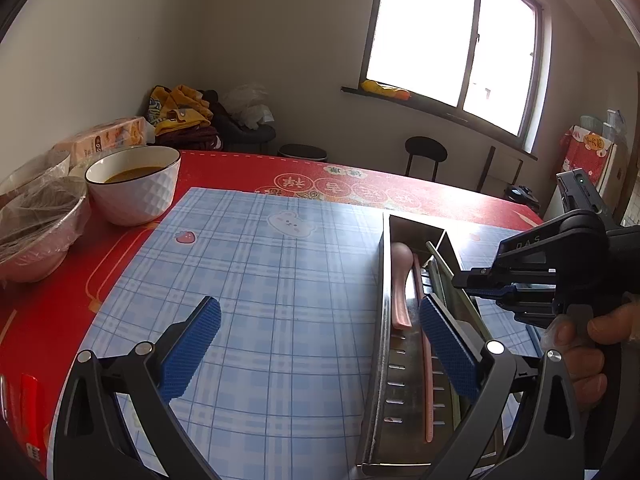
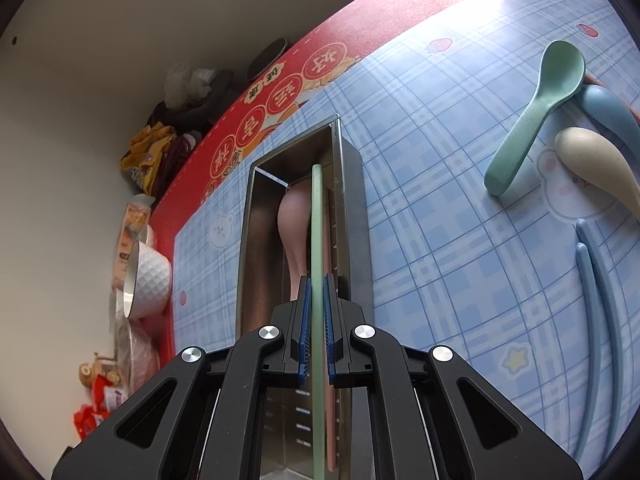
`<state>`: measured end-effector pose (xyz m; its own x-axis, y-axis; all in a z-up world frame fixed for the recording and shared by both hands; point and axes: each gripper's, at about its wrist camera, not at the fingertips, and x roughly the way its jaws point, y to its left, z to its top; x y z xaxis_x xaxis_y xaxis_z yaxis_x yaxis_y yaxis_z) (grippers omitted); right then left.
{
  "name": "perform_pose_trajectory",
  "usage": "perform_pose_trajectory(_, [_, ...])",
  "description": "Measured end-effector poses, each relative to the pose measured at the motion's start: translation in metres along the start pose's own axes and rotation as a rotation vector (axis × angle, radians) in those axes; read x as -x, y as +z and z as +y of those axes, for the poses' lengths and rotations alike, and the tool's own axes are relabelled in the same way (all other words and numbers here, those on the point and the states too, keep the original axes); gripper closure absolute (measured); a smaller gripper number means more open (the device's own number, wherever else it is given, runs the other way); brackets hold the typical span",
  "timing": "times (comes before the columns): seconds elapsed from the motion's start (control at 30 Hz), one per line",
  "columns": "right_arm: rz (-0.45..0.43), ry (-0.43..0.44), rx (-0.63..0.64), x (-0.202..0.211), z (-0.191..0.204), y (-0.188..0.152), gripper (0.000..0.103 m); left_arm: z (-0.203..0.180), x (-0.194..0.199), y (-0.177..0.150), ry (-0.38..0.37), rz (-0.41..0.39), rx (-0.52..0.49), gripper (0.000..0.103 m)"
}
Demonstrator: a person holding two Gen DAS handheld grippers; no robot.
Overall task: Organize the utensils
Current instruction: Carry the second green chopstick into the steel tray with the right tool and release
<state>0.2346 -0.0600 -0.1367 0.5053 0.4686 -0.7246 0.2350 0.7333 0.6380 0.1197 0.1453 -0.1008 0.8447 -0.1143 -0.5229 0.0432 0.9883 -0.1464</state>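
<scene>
A long metal utensil holder (image 1: 378, 340) (image 2: 352, 200) lies on the blue plaid mat (image 1: 260, 280), with a pink spoon (image 1: 400, 280) (image 2: 292, 216) and a pink chopstick (image 1: 427, 380) inside it. My right gripper (image 2: 317, 280) (image 1: 464, 280) is shut on a green chopstick (image 2: 317, 220) (image 1: 440, 266), held lengthwise over the holder's opening. My left gripper (image 1: 320, 332) stands open just left of the holder, its right pad (image 1: 444, 348) over the holder's inside, nothing between its fingers. On the mat to the right lie a green spoon (image 2: 536, 112), a blue spoon (image 2: 608, 108), a beige spoon (image 2: 600, 160) and two blue chopsticks (image 2: 600, 280).
A white bowl (image 1: 134, 188) of brownish liquid and plastic-wrapped bowls (image 1: 36, 232) stand at the table's left edge on the red cloth, with a tissue pack (image 1: 108, 136) behind. A person's hand (image 1: 584, 344) holds the right gripper's handle.
</scene>
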Motion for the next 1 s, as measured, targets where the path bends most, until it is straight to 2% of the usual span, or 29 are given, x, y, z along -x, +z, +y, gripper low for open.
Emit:
perform_pose_trajectory(0.37, [0.013,0.005,-0.005,-0.001,0.001,-0.001,0.095,-0.002,0.001,0.000,-0.034,0.000,-0.005,0.006])
perform_pose_trajectory(0.57, [-0.032,-0.009,0.114,0.017,0.005,-0.001,0.094,-0.001,-0.002,0.001,-0.024,0.012,-0.002,0.006])
perform_pose_trajectory(0.6, [-0.027,-0.011,0.120,0.019,0.003,0.001,0.091,-0.001,-0.001,0.001,-0.019,0.008,-0.005,0.006])
perform_pose_trajectory(0.73, [-0.065,-0.027,0.137,0.038,-0.009,0.008,0.057,-0.002,0.002,0.002,0.024,-0.015,-0.013,0.006])
perform_pose_trajectory(0.83, [-0.104,-0.037,0.197,0.055,-0.017,0.011,0.052,-0.001,0.002,0.003,0.057,-0.022,-0.022,0.006])
perform_pose_trajectory(0.9, [-0.131,-0.048,0.249,0.069,-0.022,0.010,0.048,0.000,0.001,0.002,0.045,-0.021,-0.021,0.006])
perform_pose_trajectory(0.93, [-0.143,-0.057,0.281,0.076,-0.024,0.009,0.039,0.001,0.001,0.002,0.029,-0.024,-0.016,0.006])
perform_pose_trajectory(1.0, [-0.170,-0.066,0.346,0.090,-0.029,0.007,0.030,0.001,0.003,0.001,0.008,-0.037,-0.012,0.006])
